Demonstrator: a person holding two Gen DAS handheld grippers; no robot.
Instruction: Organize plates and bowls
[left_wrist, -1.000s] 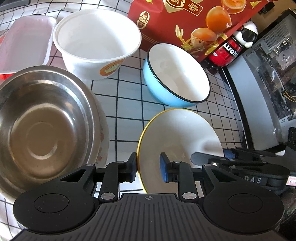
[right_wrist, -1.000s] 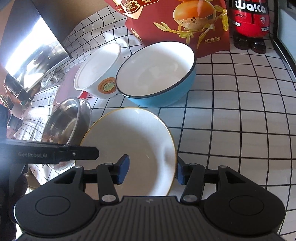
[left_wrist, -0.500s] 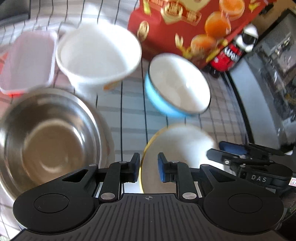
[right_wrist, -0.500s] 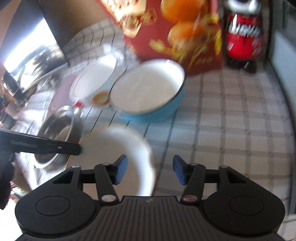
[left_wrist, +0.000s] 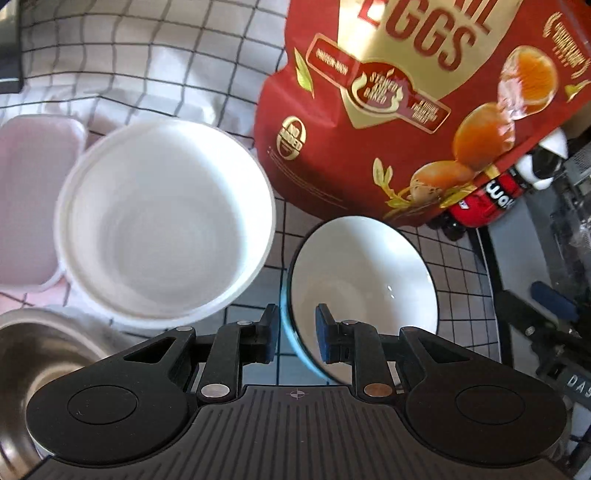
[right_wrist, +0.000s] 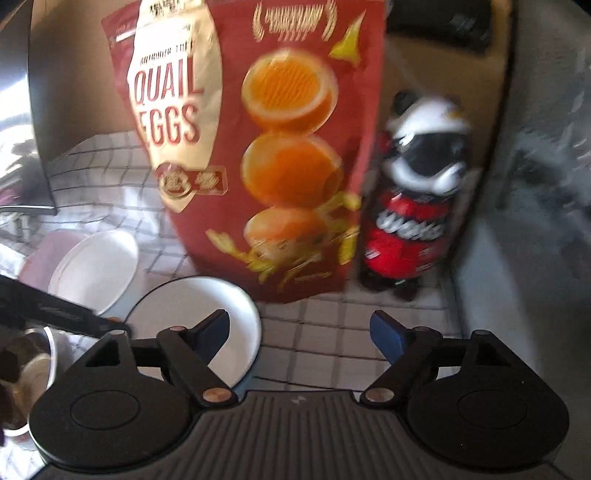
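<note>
Two changes — right gripper (right_wrist: 297, 321) jaws just opening wide, empty; yellow-rimmed plate gone from view. Left gripper (left_wrist: 293, 328), slightly narrowed, loosely astride blue bowl (left_wrist: 362, 280) rim, not clamping — likely next pick.

Black grippers (left_wrist: 295, 338), blue-padded jaws

- The desk (left_wrist: 458, 284) is covered with a white cloth with a black grid.
- On it stand a white tub (left_wrist: 166, 221), a blue bowl (left_wrist: 362, 291), a steel bowl (left_wrist: 33, 354) at near left and a pink container (left_wrist: 29, 206) at far left.
- At the far side stand a red egg bag (left_wrist: 406, 122) and a red bottle (right_wrist: 410, 236).
</note>
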